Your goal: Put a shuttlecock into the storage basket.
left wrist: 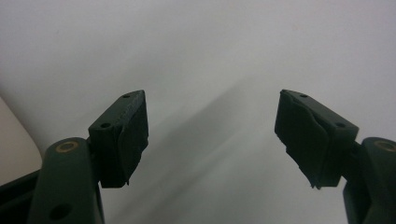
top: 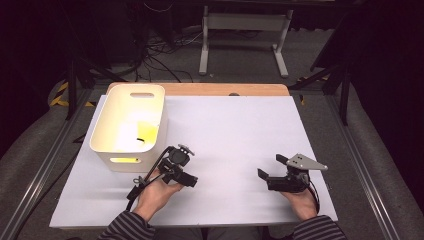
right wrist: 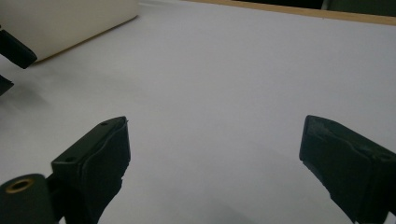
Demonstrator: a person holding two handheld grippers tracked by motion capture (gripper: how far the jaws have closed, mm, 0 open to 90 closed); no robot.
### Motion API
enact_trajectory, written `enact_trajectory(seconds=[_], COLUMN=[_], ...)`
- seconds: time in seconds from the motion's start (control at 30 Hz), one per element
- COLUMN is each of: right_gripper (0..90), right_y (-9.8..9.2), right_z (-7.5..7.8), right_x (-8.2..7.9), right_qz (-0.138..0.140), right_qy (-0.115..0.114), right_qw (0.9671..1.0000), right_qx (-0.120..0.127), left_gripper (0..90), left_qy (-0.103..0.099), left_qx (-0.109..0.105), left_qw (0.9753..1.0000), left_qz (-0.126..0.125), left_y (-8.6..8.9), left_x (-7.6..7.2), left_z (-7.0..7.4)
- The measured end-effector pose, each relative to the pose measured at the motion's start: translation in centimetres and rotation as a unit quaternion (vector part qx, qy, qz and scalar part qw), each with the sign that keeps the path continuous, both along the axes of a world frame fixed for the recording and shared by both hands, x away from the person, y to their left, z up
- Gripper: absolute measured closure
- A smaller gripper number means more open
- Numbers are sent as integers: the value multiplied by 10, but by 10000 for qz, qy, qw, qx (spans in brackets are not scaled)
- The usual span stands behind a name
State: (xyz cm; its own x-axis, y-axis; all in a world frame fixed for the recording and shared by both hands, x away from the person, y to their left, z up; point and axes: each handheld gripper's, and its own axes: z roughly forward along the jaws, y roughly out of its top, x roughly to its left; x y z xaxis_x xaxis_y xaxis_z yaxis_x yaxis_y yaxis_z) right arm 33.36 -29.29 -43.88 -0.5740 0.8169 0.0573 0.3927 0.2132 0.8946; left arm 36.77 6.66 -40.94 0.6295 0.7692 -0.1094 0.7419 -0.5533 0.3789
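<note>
Left tongs (left wrist: 211,133): wide open, black, nothing between the two jaws but bare bench. Blocky jaw pads, rubbery by the look of them, a bit ridged on the inner faces, surely for a grip without slipping. Right tongs (right wrist: 215,149): wide open too, empty, the same dark pads. Low over the bench, both pairs, resting in a left hand (top: 156,192) and a right hand (top: 301,201), well apart from each other. Most likely open and empty so as to be ready for the next grab.

Around the hands, striped sleeves. On top of the right tongs, a flat grey three-cornered plate; from the left tongs, a black cable in a loop.

Under it all, the bench (top: 240,125): a smooth white sheet, flat and plain, with a strip of brown wood along the far edge.

Farther out, at the far left, just beyond the left tongs, the tub (top: 112,107). White, smooth plastic probably, boxy with round corners, open at the top, a long handle slot in the far wall and another in the near wall. Upright and near the left hand, maybe for an easy reach in or drop in. Inside, a yellow thing (top: 144,127), flat and bright like paper or cloth, hard to tell which. Beside that, a small dark bit, too small to tell. Not touching the tub, either pair of tongs.
</note>
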Motion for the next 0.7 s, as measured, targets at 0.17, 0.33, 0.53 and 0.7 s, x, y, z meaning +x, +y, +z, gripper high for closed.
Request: enact_trajectory(seconds=[0.17,0.33,0.53,0.7], right_gripper=[92,92,92,91], right_y=[0,0,0,0], right_z=[0,0,0,0], right_x=[0,0,0,0], right_qz=[8,-2,-4,6], right_qy=[3,16,14,22], right_qw=[10000,10000,10000,10000], right_qx=[-9,-9,-13,-4], left_gripper=[267,267,268,270], left_qy=[-3,-6,-26,-20], left_qx=[-13,-20,-6,8], left_qw=[10000,10000,10000,9999], left_qz=[4,33,79,141], left_y=[4,8,15,21], left_x=[-3,-6,-11,-13], left_z=[-1,-1,-2,-3])
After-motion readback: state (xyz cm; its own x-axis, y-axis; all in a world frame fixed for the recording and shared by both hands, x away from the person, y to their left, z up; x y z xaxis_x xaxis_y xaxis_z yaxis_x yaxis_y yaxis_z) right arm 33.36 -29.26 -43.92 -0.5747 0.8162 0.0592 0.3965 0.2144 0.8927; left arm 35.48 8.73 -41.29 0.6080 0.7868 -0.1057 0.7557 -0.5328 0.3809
